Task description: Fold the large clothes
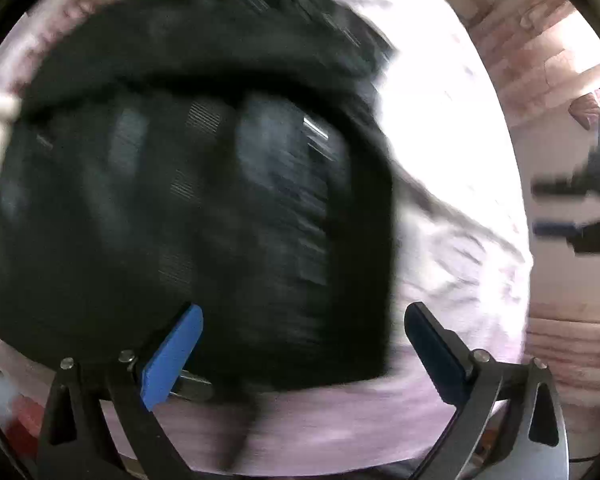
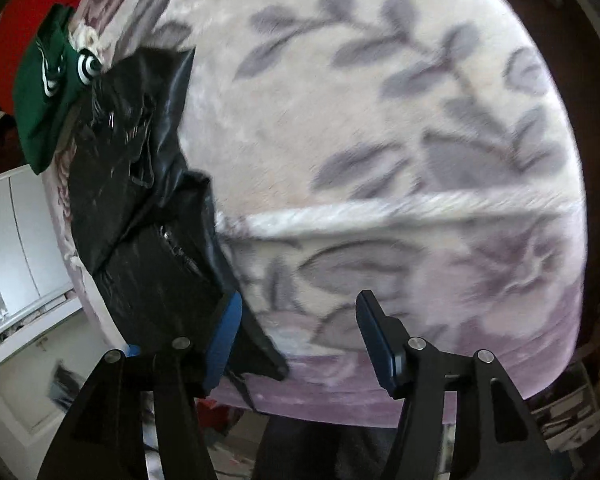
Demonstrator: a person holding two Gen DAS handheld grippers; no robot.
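gaping wide in the left wrist view, the left tongs point(image 1: 304, 344) grip nothing; just past their tips lies a black garment point(image 1: 188, 208), heavily blurred, spread over a pale floral blanket point(image 1: 452, 184). the right tongs point(image 2: 300, 328) are likewise spread and hold nothing, above the blanket point(image 2: 360, 128); one blue pad point(image 2: 224, 344) sits beside the garment's point(image 2: 140, 216) near edge, though i cannot tell whether it touches. the garment lies bunched along the blanket's left side, a zip showing. beyond it, at the far corner, rest a green cloth point(image 2: 40, 96) and something red point(image 2: 32, 4).
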